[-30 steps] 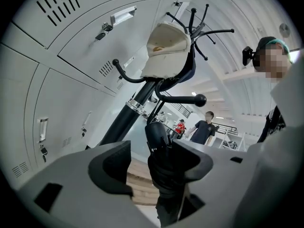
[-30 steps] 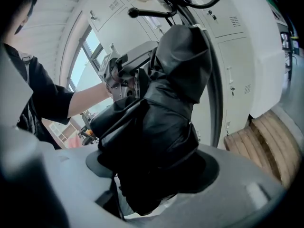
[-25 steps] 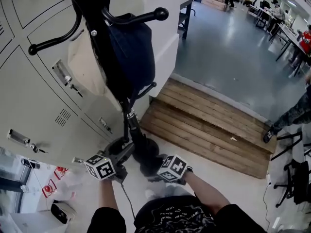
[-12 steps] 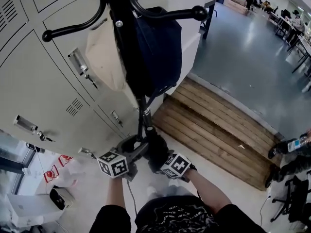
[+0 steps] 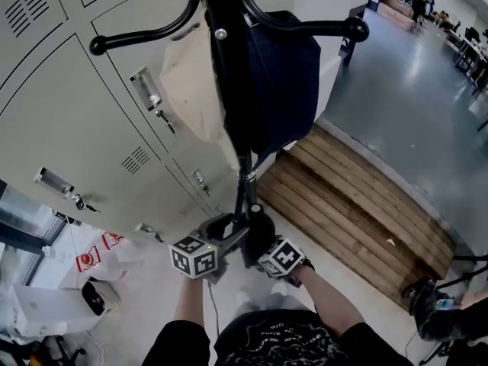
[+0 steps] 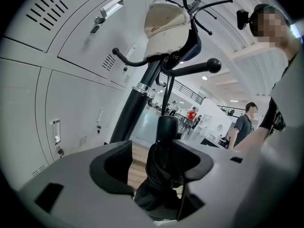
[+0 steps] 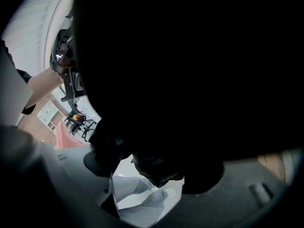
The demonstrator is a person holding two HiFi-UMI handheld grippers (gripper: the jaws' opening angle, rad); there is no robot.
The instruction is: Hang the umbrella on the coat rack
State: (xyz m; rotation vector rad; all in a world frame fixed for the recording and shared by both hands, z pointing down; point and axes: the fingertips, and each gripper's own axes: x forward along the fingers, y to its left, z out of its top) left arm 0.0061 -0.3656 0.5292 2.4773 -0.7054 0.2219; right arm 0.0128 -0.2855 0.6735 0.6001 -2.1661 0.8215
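The black coat rack [image 5: 229,67] rises in front of me, its ball-tipped arms [image 5: 354,29] spreading at the top. Low beside its pole [image 6: 133,113] the folded black umbrella [image 5: 254,227] stands upright between my two grippers. The left gripper [image 5: 229,235] is shut on the umbrella [image 6: 164,146], whose capped end pokes up past the jaws. The right gripper [image 5: 258,244] meets the umbrella from the other side. Its jaws have just been opening, with the dark fabric [image 7: 180,80] still between them and covering most of the right gripper view.
A navy bag [image 5: 282,75] and a cream bag [image 5: 191,82] hang on the rack. Grey lockers [image 5: 91,128] stand close on the left, and a wooden step [image 5: 358,204] lies to the right. Plastic bags and a box [image 5: 95,269] sit on the floor at lower left. A person [image 6: 244,127] stands beyond.
Both grippers have sunk a little with the umbrella by the rack's foot. The view has swung, so the rack's arms and hung bags now sit more central.
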